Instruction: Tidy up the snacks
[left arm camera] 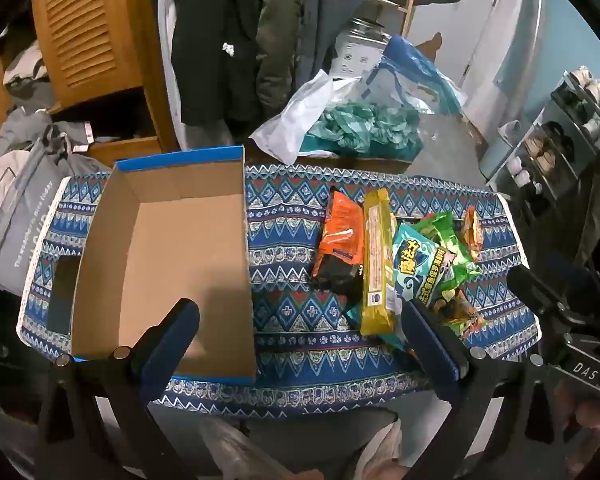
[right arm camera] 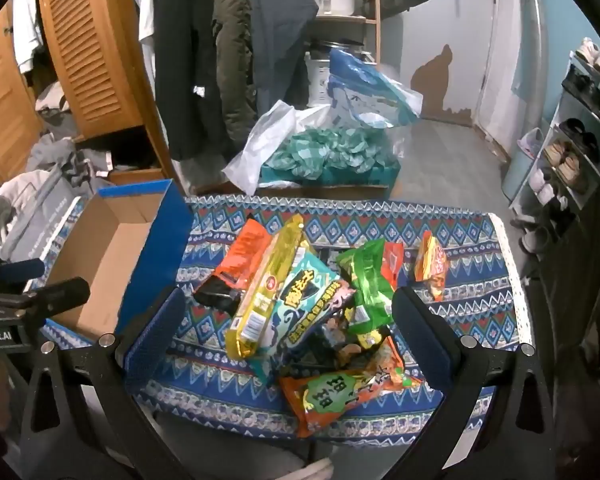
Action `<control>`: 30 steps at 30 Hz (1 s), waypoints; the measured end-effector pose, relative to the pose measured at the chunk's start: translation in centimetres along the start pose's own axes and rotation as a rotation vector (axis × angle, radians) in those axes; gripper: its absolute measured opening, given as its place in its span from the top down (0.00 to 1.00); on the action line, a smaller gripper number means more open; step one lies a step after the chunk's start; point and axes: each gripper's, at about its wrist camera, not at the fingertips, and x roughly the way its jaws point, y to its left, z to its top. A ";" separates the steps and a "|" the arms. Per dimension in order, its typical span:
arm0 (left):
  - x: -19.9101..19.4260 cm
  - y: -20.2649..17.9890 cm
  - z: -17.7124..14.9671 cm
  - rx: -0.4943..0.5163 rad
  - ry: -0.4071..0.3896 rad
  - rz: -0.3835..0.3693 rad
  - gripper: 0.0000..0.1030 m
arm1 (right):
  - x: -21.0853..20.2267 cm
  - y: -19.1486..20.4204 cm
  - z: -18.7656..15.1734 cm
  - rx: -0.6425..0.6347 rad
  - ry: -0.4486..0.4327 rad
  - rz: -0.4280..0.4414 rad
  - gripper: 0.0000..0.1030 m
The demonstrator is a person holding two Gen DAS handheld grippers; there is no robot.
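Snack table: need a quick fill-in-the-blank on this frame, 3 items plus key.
1. The cardboard box holds ____ snacks.
2. The long yellow packet lies on top of the ____ packet with a black end.
3. Both the left tongs and right tongs are ____.

Missing words: no; orange; open

Teal packet (left arm camera: 414,270) partly covered by yellow packet (left arm camera: 376,264); its lower end hidden behind right-hand finger of left gripper (left arm camera: 300,340). Packet print too small to read. Counter (right arm camera: 480,292) near edge cut off behind right gripper (right arm camera: 288,332) frame.
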 end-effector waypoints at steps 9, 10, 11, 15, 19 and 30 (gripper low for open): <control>-0.2 -0.5 0.1 0.012 -0.010 -0.001 0.01 | 0.0 -0.1 -0.1 0.004 0.004 0.003 0.02; -0.3 -0.6 0.0 0.012 -0.014 -0.002 0.01 | 0.0 -0.2 -0.1 0.004 0.005 0.004 0.02; -0.3 -0.4 0.1 0.011 -0.016 -0.005 0.01 | 0.1 -0.2 -0.1 0.004 0.005 0.004 0.02; -0.3 -0.7 0.1 0.008 -0.017 -0.011 0.01 | 0.1 -0.2 -0.1 0.005 0.006 0.004 0.02; -0.5 -0.1 0.0 0.008 -0.019 -0.024 0.01 | 0.2 -0.2 -0.1 0.005 0.008 0.005 0.02; -0.4 -0.1 0.0 -0.001 -0.009 -0.033 0.01 | 0.2 -0.4 -0.1 0.009 0.011 0.008 0.02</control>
